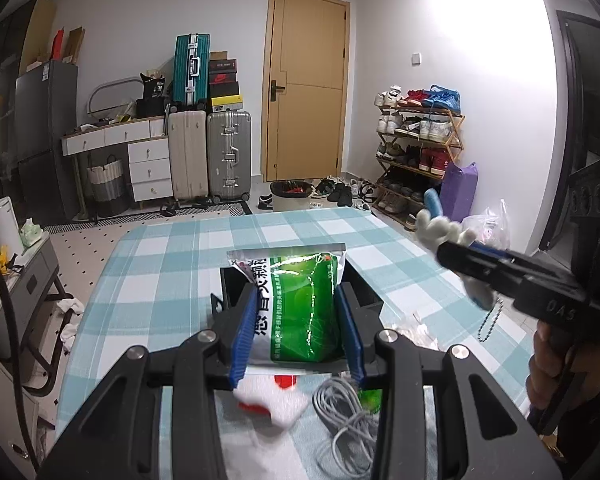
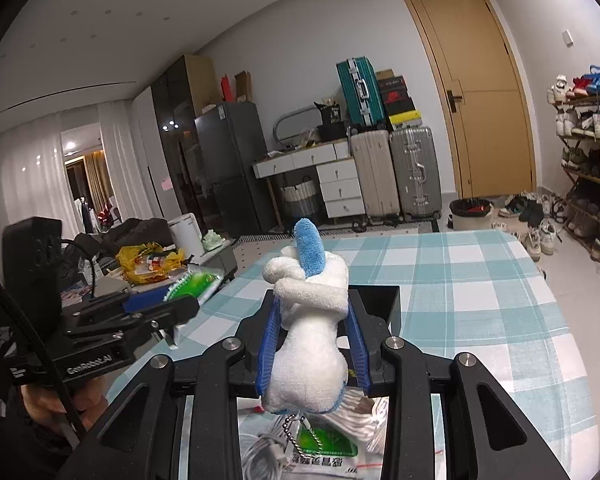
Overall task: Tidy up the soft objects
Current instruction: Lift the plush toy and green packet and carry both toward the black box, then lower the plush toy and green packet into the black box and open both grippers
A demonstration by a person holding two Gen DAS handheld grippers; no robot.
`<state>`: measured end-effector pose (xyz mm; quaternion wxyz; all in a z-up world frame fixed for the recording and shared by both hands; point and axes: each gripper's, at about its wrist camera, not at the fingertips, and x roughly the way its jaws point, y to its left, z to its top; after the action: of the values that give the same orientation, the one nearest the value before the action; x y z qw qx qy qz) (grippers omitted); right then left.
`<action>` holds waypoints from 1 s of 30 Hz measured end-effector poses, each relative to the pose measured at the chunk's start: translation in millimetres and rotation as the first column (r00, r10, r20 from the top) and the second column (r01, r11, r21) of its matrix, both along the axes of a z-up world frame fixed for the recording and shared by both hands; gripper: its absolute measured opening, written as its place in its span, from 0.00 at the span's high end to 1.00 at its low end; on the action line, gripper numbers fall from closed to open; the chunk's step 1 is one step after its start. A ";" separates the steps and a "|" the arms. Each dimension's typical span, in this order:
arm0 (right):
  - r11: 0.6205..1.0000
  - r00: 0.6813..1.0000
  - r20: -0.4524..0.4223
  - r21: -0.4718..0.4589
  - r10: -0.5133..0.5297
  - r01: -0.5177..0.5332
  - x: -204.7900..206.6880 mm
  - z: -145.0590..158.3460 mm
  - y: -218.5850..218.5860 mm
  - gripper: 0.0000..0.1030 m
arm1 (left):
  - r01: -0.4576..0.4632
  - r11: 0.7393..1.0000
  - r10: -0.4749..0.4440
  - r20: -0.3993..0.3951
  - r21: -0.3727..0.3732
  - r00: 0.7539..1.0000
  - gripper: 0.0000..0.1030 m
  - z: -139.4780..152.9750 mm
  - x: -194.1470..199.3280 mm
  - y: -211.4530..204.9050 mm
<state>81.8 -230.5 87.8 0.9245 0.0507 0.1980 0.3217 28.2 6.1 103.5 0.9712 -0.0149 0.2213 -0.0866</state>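
My left gripper (image 1: 296, 300) is shut on a green and white soft packet (image 1: 300, 304) and holds it above a black open box (image 1: 364, 292) on the checked table (image 1: 172, 256). My right gripper (image 2: 314, 312) is shut on a white and blue plush toy (image 2: 312, 344) with a ball chain, held above the same black box (image 2: 384, 300). The plush toy also shows at the right of the left wrist view (image 1: 444, 232). The packet shows at the left of the right wrist view (image 2: 192, 284).
Under the grippers lie a grey coiled cable (image 1: 344, 412), a white and red soft item (image 1: 268, 400) and another green packet (image 2: 328, 440). Suitcases (image 1: 208, 152), a door and a shoe rack (image 1: 420, 148) stand beyond the table. A side table (image 1: 24, 276) stands left.
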 end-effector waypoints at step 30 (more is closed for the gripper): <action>0.996 0.984 -0.174 -0.077 0.026 -0.040 111.4 -47.0 53.5 0.69 | -0.061 0.998 0.064 -0.139 0.021 0.988 0.63 -50.6 110.2 2.5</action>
<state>193.2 -177.0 40.8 0.8996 0.0381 0.2912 0.3233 138.4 8.6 52.9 0.9557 -0.0196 0.2890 -0.0529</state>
